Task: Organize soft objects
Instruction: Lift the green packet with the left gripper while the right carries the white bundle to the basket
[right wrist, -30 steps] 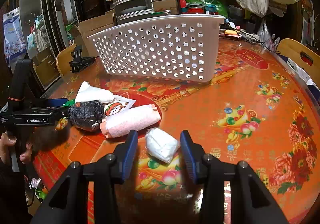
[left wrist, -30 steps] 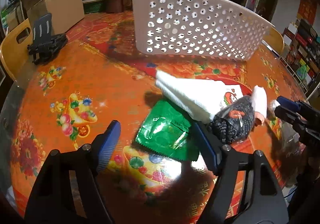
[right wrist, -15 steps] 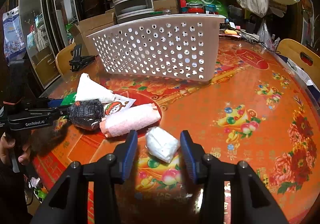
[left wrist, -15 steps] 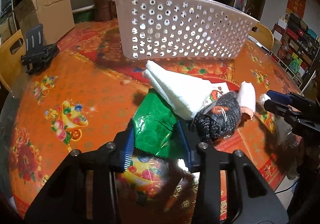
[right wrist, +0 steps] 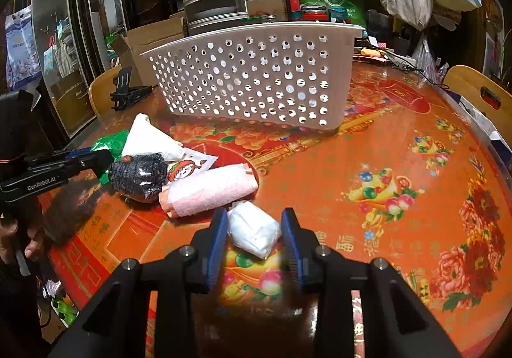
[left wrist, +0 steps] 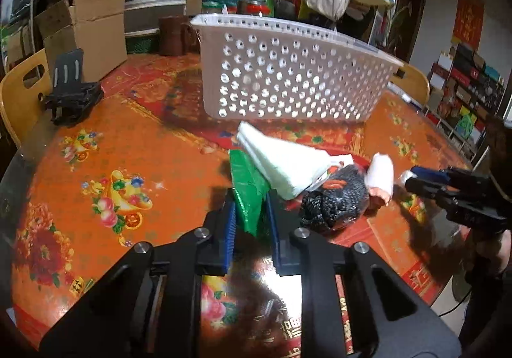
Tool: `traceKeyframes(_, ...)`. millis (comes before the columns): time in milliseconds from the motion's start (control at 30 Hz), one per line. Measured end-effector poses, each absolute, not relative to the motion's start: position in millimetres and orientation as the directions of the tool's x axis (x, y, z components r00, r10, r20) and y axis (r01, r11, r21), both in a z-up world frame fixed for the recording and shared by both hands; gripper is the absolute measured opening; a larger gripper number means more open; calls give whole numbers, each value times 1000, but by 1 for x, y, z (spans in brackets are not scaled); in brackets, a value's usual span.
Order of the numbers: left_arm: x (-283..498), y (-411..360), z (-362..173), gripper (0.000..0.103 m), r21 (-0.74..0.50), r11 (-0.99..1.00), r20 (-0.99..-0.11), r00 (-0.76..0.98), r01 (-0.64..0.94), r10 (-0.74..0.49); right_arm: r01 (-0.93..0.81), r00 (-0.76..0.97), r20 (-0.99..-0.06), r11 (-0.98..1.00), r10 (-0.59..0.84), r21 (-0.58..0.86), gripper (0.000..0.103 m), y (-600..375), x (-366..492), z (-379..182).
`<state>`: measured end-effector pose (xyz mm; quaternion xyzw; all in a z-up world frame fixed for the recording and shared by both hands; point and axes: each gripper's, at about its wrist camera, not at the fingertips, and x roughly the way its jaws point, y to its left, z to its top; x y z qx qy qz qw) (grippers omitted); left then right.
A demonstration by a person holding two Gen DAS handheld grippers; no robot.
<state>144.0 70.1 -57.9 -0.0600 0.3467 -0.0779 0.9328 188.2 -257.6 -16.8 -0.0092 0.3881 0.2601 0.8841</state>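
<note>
A crinkled green foil packet (left wrist: 248, 194) is pinched between the blue pads of the left gripper (left wrist: 251, 223), whose jaws are closing on it; in the left wrist view the packet stands on edge, at about 12 o'clock from the pads. Its far end is tucked under a folded white cloth wedge (left wrist: 281, 166), so the wedge could be dragged or tipped if the packet is lifted quickly.

A small white plastic-wrapped bundle (right wrist: 254, 231) is framed by the right gripper (right wrist: 254, 236), whose jaws are closing around it. The left pad appears to touch the wrapper while a sliver of gap seems to be left on the right, so a firm hold cannot yet be claimed. A slippery wrapper could be squeezed out forward, toward the rolled pink towel (right wrist: 209, 190) lying just beside it at 11 o'clock.

A black knitted bundle (right wrist: 139, 174) is pressed against the towel's left end and could be nudged along with it.

The white perforated plastic basket (right wrist: 252, 76) is seen at 12 o'clock, well apart from the pile on the orange floral tablecloth (right wrist: 400, 166). Its tall wall would have to be cleared; a thinly held packet could be lost there.
</note>
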Motion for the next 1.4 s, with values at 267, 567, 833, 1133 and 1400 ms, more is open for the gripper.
traceKeyframes(267, 138, 72, -51, 8, -165, 982, -598, 782, 93, -175, -466, 561, -694, 865, 451, 186, 34, -257, 189, -17)
traceKeyframes(567, 126, 62, -40, 6, -116, 990, -562, 816, 86, -136, -465, 562, -694, 866, 451, 185, 34, -257, 189, -17)
traceKeyframes(833, 121, 59, -33, 6, -105, 991, -560, 818, 86, -130, -467, 564, -695, 867, 445, 176, 34, -255, 189, -16)
traceKeyframes(1133, 113, 56, -17, 5, -97, 991, -527, 840, 91, -128, -460, 572, -678, 865, 462, 202, 34, -260, 189, -15)
traceKeyframes(1400, 112, 53, -6, 5, -99, 991, -515, 847, 94, -132, -454, 608, -641, 867, 469, 203, 33, -266, 183, -9)
